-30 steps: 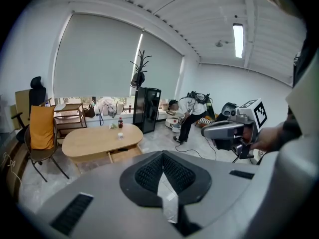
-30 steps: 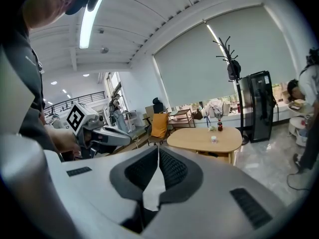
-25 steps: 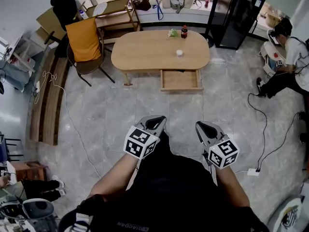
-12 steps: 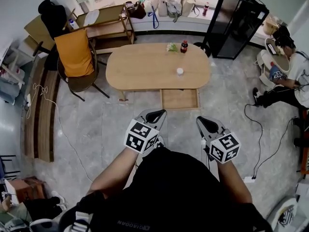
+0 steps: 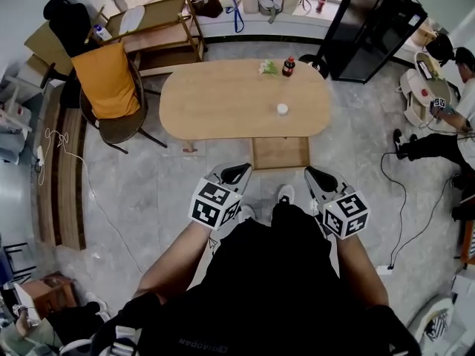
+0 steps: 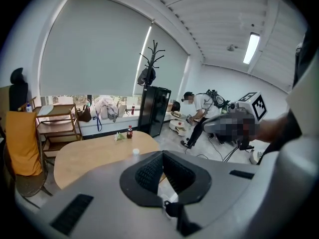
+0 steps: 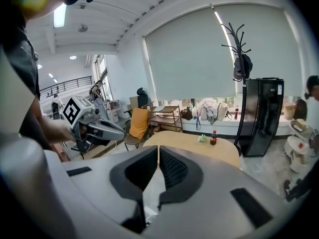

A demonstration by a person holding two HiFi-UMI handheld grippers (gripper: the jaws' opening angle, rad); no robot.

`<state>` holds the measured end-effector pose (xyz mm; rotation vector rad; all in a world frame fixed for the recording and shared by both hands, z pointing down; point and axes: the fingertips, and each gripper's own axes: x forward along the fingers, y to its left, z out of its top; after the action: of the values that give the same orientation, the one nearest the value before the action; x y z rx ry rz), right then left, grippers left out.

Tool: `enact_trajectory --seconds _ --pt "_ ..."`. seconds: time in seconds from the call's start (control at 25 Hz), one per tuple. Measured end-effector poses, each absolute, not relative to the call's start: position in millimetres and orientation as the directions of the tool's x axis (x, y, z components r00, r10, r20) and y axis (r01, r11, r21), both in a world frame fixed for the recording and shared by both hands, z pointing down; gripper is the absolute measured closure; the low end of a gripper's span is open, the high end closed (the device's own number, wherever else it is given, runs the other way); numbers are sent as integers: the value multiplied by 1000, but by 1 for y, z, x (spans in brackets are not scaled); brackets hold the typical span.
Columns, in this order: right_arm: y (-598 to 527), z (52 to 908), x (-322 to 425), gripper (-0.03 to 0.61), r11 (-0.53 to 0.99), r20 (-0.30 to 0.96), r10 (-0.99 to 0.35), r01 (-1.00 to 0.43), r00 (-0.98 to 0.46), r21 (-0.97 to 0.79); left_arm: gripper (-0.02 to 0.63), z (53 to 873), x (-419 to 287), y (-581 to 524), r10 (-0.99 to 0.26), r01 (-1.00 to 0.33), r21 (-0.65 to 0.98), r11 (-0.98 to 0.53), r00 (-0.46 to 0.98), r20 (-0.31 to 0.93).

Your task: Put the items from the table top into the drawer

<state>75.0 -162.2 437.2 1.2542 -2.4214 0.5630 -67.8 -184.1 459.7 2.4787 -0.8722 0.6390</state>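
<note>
An oval wooden table (image 5: 223, 102) stands ahead with its drawer (image 5: 280, 153) pulled open at the near edge. On the top are a small cola bottle (image 5: 289, 67), a green and white packet (image 5: 268, 67) beside it, and a small white cup (image 5: 282, 109) nearer the drawer. My left gripper (image 5: 239, 170) and right gripper (image 5: 318, 173) are held side by side over the floor, short of the drawer, both shut and empty. The bottle (image 6: 129, 132), cup (image 6: 135, 152) and left gripper (image 6: 162, 152) show in the left gripper view; the bottle (image 7: 214, 138) and right gripper (image 7: 158, 148) in the right gripper view.
A chair draped in orange cloth (image 5: 110, 80) stands at the table's left end. A wooden shelf unit (image 5: 156, 28) and a black cabinet (image 5: 375, 24) stand behind. A person (image 5: 456, 110) sits on the floor at right, with cables (image 5: 401, 199) trailing nearby. Wooden boards (image 5: 63, 162) lie at left.
The table and its open drawer have drawn nearer and lower in the head view as both grippers were carried forward together. Both stayed shut.
</note>
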Motion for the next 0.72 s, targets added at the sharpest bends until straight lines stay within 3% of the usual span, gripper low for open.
enact_trajectory --seconds 0.32,0.72 --pt "-245 501 104 572 555 588 -601 -812 -541 -180 609 510 -71 -232 -458 -741 260 -619 609 647" --pt "-371 651 135 572 621 747 -418 -763 -516 -179 609 601 -60 -320 -399 -824 229 -518 470 787"
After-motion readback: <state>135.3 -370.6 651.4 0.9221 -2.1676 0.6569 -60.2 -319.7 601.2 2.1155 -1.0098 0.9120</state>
